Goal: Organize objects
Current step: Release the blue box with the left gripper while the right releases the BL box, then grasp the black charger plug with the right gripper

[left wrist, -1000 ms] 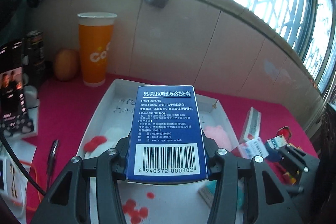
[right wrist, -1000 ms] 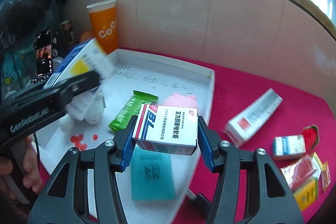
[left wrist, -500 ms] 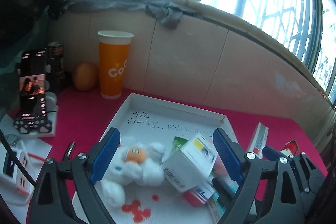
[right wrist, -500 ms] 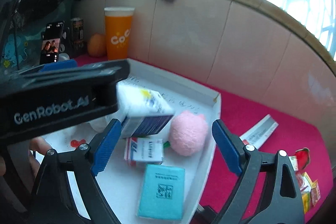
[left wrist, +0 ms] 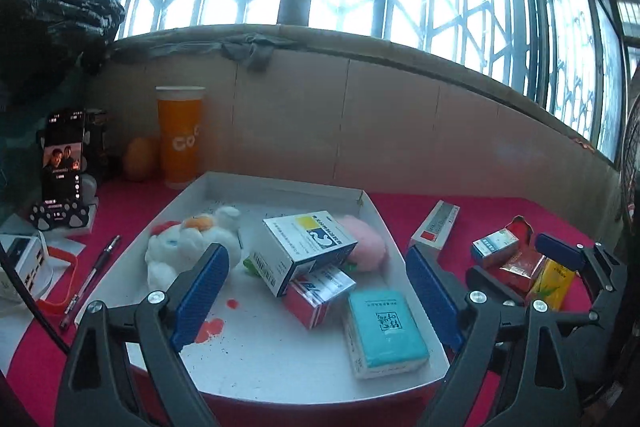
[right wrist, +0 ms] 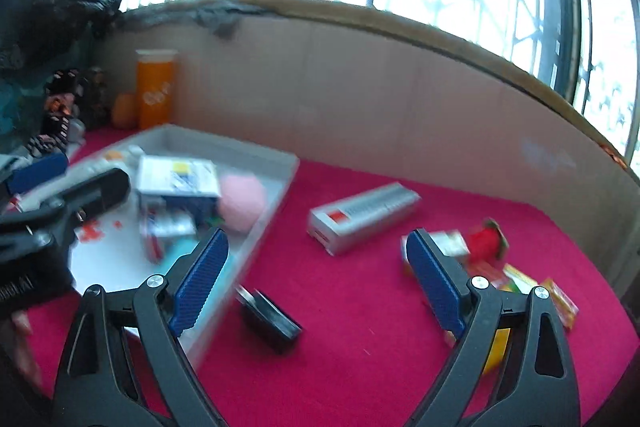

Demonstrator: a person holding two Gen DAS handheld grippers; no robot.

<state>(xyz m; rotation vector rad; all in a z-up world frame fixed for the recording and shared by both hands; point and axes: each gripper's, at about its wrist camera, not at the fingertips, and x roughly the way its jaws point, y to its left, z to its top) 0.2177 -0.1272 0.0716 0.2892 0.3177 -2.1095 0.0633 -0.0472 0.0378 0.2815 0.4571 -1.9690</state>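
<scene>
Right wrist view — right gripper [right wrist: 316, 267] wide, empty, over red cloth [right wrist: 360, 327] beside the white tray [right wrist: 256, 227].
Long grey-white box [right wrist: 362, 217] lies just ahead, between the jaw lines, long axis slanting up to the right; likely next pick, right hand nearer. Black clip [right wrist: 270, 317] sits in the approach; small packets [right wrist: 516, 283] crowd the right. Left gripper [left wrist: 316, 291] — wide, empty, above the filled tray.

White tray [left wrist: 372, 211], blue-white box [left wrist: 308, 247] tilted atop red box [left wrist: 316, 293]
</scene>
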